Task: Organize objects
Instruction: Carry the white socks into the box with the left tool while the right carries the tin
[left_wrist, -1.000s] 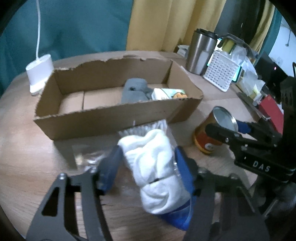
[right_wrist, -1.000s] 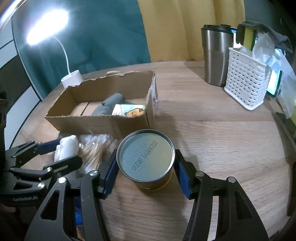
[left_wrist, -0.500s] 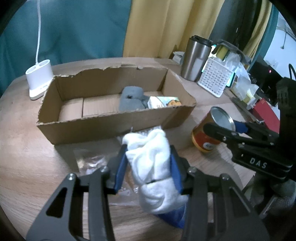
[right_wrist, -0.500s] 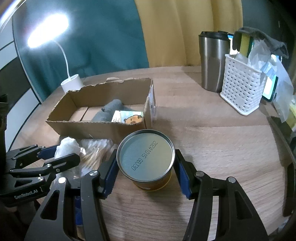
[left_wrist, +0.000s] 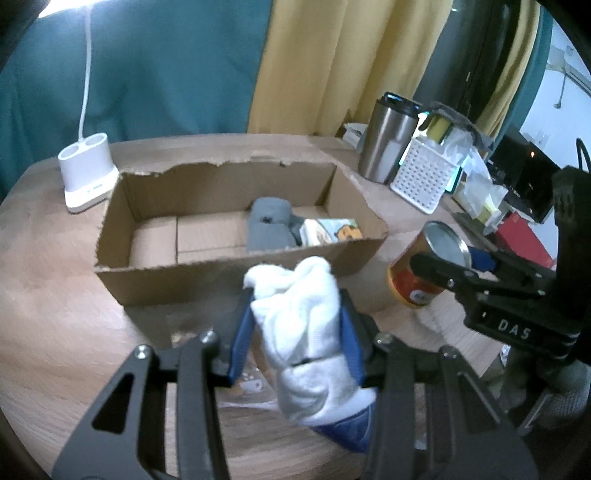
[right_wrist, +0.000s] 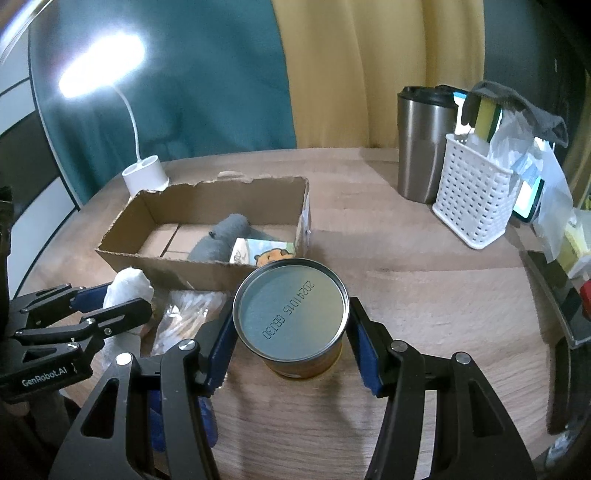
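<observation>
Leftmost, you have the white lamp base (left_wrist: 86, 176) standing on the wooden table (left_wrist: 48, 302), far and to the left of the cardboard box (left_wrist: 236, 271), its thin stalk rising to the lit lamp head (right_wrist: 101, 66). Next, the cardboard box: open-topped, torn along its rim, holding a grey rolled sock (left_wrist: 267, 225) and just to the right of it a small carton with a cartoon picture (left_wrist: 330, 230), both in the right half of the box; the left half shows bare cardboard floor. Near the box, your left gripper (left_wrist: 295, 328) is clenched on a white rolled sock (left_wrist: 304, 343), the blue pads pressing it from both sides, the bundle raised in front of the box's near wall. Below it a clear plastic bag of cotton swabs (right_wrist: 186, 314) lies flat on the table, close against the box's near side. Right of that, your right gripper (right_wrist: 291, 332) is grasping a can (right_wrist: 291, 314), its blue pads against the orange-yellow can wall, the silver printed end facing the camera; in the left wrist view the can hangs tilted, clear of the table, just right of the box's near right corner. Farther right and far back, a steel tumbler (right_wrist: 424, 144) with a dark lid stands upright, touching or just beside a white perforated basket (right_wrist: 474, 197) stuffed with a sponge, plastic wrap and a dark cloth. At the far right edge, cluttered items are too blurred to list.
</observation>
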